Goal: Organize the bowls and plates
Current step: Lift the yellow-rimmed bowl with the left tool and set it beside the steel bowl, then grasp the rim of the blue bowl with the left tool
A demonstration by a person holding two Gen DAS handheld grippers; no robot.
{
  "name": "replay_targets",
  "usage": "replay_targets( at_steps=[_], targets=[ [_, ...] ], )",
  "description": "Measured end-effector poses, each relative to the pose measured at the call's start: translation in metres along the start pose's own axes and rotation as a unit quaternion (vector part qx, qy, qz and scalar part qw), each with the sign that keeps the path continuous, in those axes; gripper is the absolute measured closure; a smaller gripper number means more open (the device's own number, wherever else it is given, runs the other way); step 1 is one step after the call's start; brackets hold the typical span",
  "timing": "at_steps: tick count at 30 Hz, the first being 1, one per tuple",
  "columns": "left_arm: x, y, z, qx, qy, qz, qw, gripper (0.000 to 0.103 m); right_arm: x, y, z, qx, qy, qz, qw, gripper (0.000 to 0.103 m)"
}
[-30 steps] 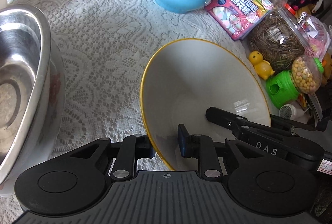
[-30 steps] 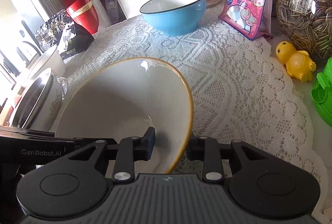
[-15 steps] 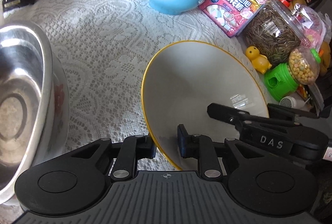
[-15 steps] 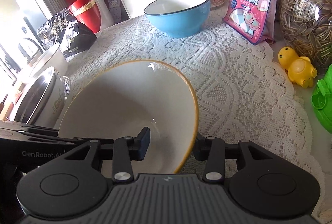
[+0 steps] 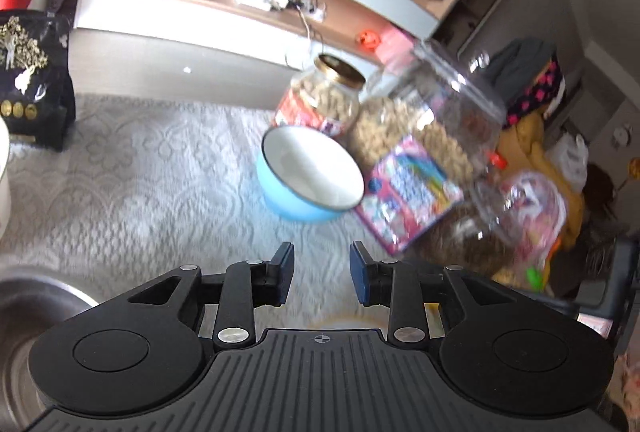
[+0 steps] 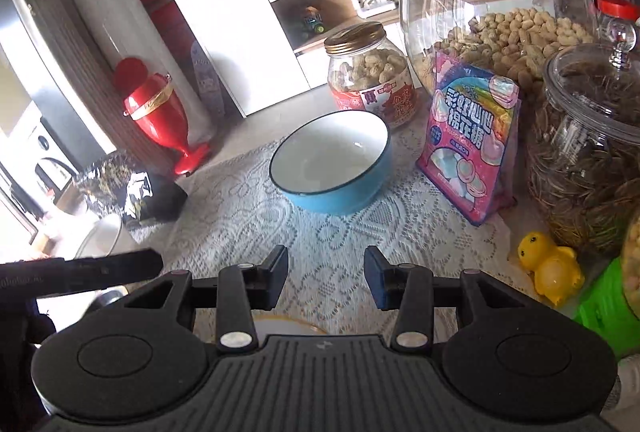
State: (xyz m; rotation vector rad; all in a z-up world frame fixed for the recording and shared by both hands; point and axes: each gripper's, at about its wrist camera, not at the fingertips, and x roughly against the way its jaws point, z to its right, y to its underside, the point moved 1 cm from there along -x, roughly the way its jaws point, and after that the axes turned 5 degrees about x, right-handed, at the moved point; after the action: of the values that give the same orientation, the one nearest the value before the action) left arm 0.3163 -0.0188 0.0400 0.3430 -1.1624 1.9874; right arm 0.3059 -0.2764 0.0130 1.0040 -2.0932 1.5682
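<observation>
A blue bowl (image 5: 310, 179) with a white inside stands upright on the lace cloth ahead of both grippers; it also shows in the right wrist view (image 6: 332, 167). My left gripper (image 5: 321, 274) is open and empty, raised above the cloth. My right gripper (image 6: 326, 274) is open and empty. The yellow-rimmed white bowl is almost hidden under the grippers: only a sliver of its rim (image 6: 288, 324) shows below the right fingers, and a blurred bit (image 5: 340, 322) below the left ones. A steel basin (image 5: 36, 312) sits at the lower left.
Peanut jars (image 6: 370, 75), a large glass jar (image 6: 492, 11), a pink marshmallow bag (image 6: 472, 143) and a seed jar (image 6: 588, 151) line the right. A yellow duck toy (image 6: 550, 268), a black bag (image 5: 34, 79) and a red dispenser (image 6: 160, 115) stand nearby.
Both grippers let go of the yellow-rimmed bowl, opened and lifted up and back. The bowl has dropped almost out of view under them. The left view is blurred with motion.
</observation>
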Motion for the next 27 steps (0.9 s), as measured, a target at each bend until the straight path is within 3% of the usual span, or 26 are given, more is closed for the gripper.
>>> replay_targets(
  at_steps=[3,7,10,17,23,27],
  targets=[
    [-0.033,-0.028,-0.003,0.023,-0.002,-0.003,0.9997,0.070,-0.028,-0.022,0.015,-0.065,0.002,-0.018,0.998,0.059],
    [-0.083,-0.051,-0.007,0.011,-0.032,-0.042,0.9985,0.070,-0.064,-0.041,0.033,-0.117,0.010,-0.038,0.992,0.059],
    [-0.109,-0.060,-0.012,-0.006,-0.050,-0.046,0.9976,0.070,-0.082,-0.048,0.039,-0.123,0.031,-0.040,0.991,0.059],
    [-0.154,-0.069,-0.037,0.041,-0.053,-0.033,0.9972,0.070,-0.123,-0.062,0.050,-0.137,0.053,-0.054,0.988,0.059],
    [-0.194,-0.068,-0.047,0.040,-0.072,-0.085,0.9930,0.070,-0.155,-0.066,0.053,-0.130,0.071,-0.070,0.986,0.059],
    [-0.213,-0.066,-0.050,0.026,-0.066,-0.119,0.9903,0.071,-0.173,-0.069,0.052,-0.122,0.059,-0.086,0.987,0.060]
  ],
)
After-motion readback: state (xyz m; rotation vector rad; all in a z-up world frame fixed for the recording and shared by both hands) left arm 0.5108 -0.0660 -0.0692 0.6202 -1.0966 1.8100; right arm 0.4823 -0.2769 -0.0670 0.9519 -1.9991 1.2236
